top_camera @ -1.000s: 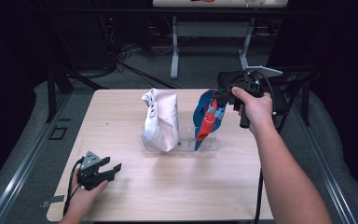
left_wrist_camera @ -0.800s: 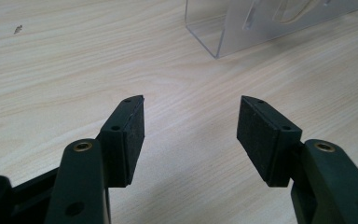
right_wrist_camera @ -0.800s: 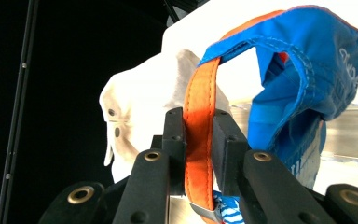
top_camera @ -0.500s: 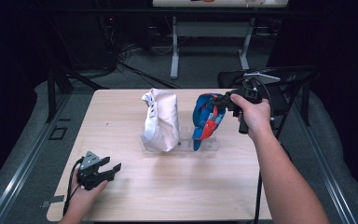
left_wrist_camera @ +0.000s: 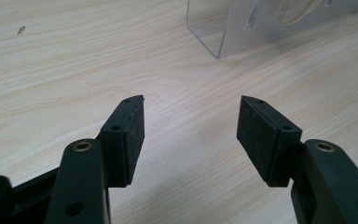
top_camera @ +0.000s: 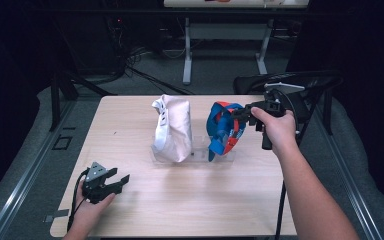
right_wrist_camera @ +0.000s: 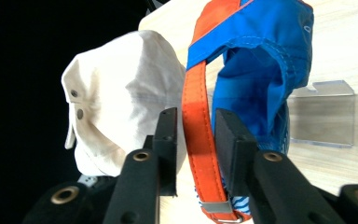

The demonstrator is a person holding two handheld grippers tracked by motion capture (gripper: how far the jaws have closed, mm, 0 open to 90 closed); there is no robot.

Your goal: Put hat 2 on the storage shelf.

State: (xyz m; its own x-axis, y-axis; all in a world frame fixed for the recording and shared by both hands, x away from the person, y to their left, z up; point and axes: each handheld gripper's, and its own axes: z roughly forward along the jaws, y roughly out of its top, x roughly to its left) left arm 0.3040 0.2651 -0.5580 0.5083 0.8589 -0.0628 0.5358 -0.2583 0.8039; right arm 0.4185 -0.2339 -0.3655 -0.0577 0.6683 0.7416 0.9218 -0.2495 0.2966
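A blue cap with an orange strap hangs upright on a clear stand at mid-table, beside a white cap. My right gripper reaches in from the right at the blue cap's back. Its jaws have just been opening, and in the right gripper view the orange strap stands between the pads with a small gap on each side. My left gripper rests open on the table at the near left, with bare wood between its pads.
The wooden table has free room in front of the stand and to the left. A corner of the clear stand lies ahead of the left gripper. Beyond the table are dark floor, cables and a desk frame.
The right gripper's jaws have parted from the orange strap, and the blue cap has settled slightly lower on the stand. The left hand has stayed where it was.
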